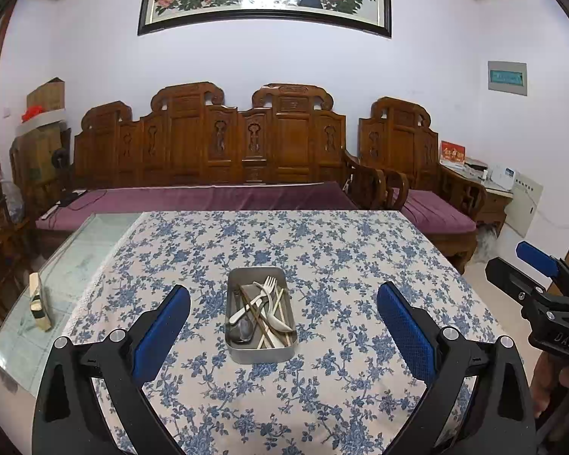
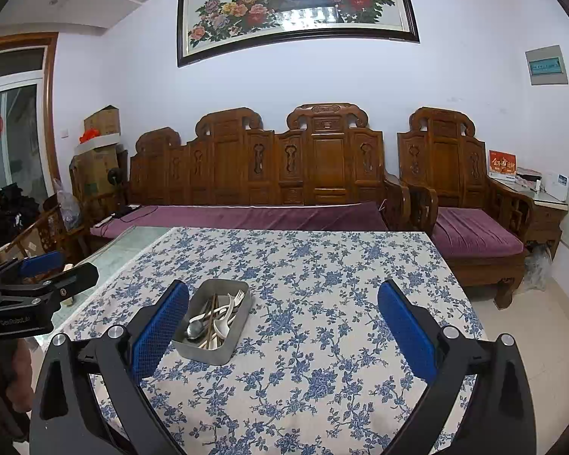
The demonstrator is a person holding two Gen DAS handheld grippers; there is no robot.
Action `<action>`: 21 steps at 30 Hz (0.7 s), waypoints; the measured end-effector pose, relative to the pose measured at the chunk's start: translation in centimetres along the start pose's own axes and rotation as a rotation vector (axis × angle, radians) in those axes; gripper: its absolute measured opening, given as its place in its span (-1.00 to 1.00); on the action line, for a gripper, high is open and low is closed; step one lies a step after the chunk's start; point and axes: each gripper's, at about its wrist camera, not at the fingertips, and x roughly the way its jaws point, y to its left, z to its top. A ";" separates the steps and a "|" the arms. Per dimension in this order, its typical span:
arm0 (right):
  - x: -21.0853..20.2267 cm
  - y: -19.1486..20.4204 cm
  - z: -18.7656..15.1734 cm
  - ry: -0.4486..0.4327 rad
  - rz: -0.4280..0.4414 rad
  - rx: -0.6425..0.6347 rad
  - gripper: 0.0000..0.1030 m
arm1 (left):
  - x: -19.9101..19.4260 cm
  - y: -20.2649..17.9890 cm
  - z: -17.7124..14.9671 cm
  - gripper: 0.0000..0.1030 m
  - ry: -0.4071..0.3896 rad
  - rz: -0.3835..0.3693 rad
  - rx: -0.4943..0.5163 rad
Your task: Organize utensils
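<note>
A metal tray [image 1: 261, 354] stands on the floral tablecloth and holds a white fork [image 1: 267, 289], a metal spoon [image 1: 242, 331], a white spoon, and chopsticks [image 1: 273, 322] in a mixed pile. My left gripper [image 1: 283, 305] is open and empty, held above the near side of the tray. The tray [image 2: 205, 352] shows in the right wrist view beside the left finger. My right gripper [image 2: 283, 305] is open and empty, to the right of the tray. The right gripper [image 1: 542, 284] also appears at the right edge of the left wrist view.
The table [image 1: 322, 250] has a blue floral cloth [image 2: 322, 284] and a bare glass strip on the left [image 1: 76, 258]. A small wooden block [image 1: 40, 301] stands on that strip. A wooden sofa [image 1: 216, 151] and armchair [image 2: 466, 197] stand behind the table.
</note>
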 end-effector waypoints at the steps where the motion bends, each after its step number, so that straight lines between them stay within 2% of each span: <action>1: 0.0 0.0 0.0 0.000 0.000 0.000 0.95 | 0.0 0.0 0.0 0.85 0.000 0.000 0.000; 21: -0.1 0.1 0.1 -0.003 -0.002 0.003 0.95 | -0.5 0.1 0.1 0.85 -0.011 -0.006 0.003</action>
